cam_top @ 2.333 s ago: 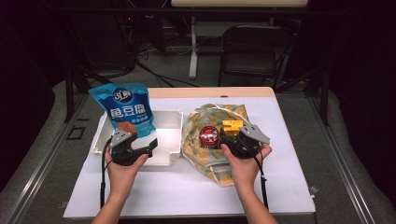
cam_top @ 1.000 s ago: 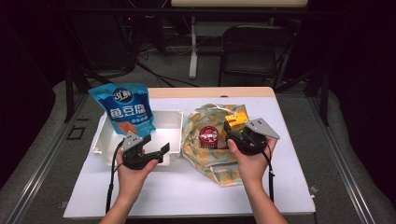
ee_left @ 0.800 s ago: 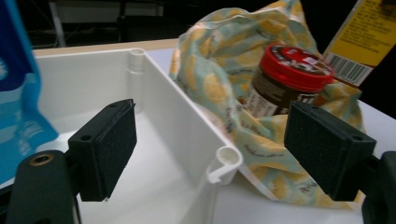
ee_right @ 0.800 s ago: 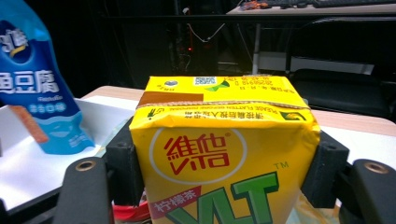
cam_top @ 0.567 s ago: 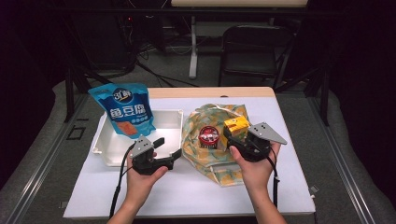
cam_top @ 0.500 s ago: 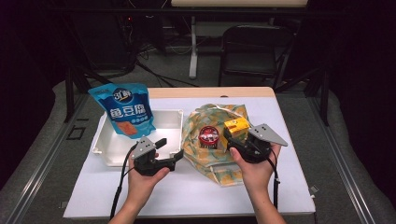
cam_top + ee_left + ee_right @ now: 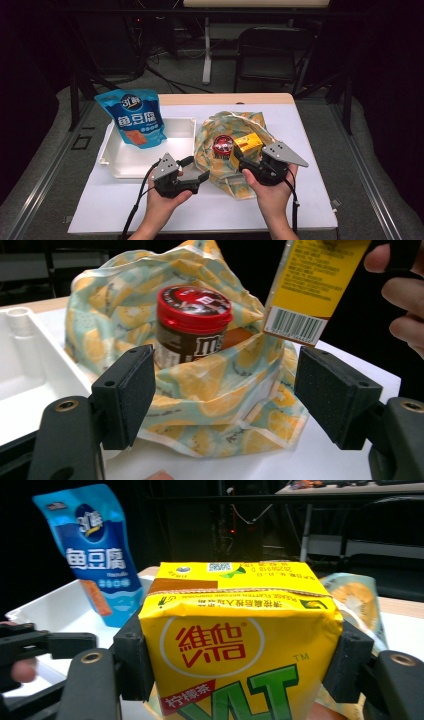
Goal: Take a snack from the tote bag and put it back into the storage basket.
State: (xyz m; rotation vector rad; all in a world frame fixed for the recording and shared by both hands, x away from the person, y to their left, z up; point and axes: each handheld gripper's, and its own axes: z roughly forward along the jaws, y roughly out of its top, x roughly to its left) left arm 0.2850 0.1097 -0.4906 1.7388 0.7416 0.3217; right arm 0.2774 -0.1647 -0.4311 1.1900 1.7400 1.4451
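Note:
A yellow drink carton (image 7: 239,645) sits clamped between the jaws of my right gripper (image 7: 243,158), held just above the lemon-print cloth bag (image 7: 227,130). The carton (image 7: 247,144) hangs right of a red-lidded jar (image 7: 221,147) that stands inside the bag. In the left gripper view the jar (image 7: 192,327) rises from the bag's mouth (image 7: 210,385) and the carton (image 7: 312,287) hovers at top right. My left gripper (image 7: 195,170) is open at the bag's left edge, its jaws spread toward the bag with nothing between them.
A white tray (image 7: 120,160) lies left of the bag, with a blue snack pouch (image 7: 136,117) standing in its far left part. The pouch (image 7: 95,550) and tray (image 7: 55,610) also show beyond the carton. A dark chair (image 7: 272,55) stands behind the table.
My left gripper has moved right from the tray's front to the bag's left edge. My right gripper has shifted slightly right and lifted the yellow carton out of the bag.

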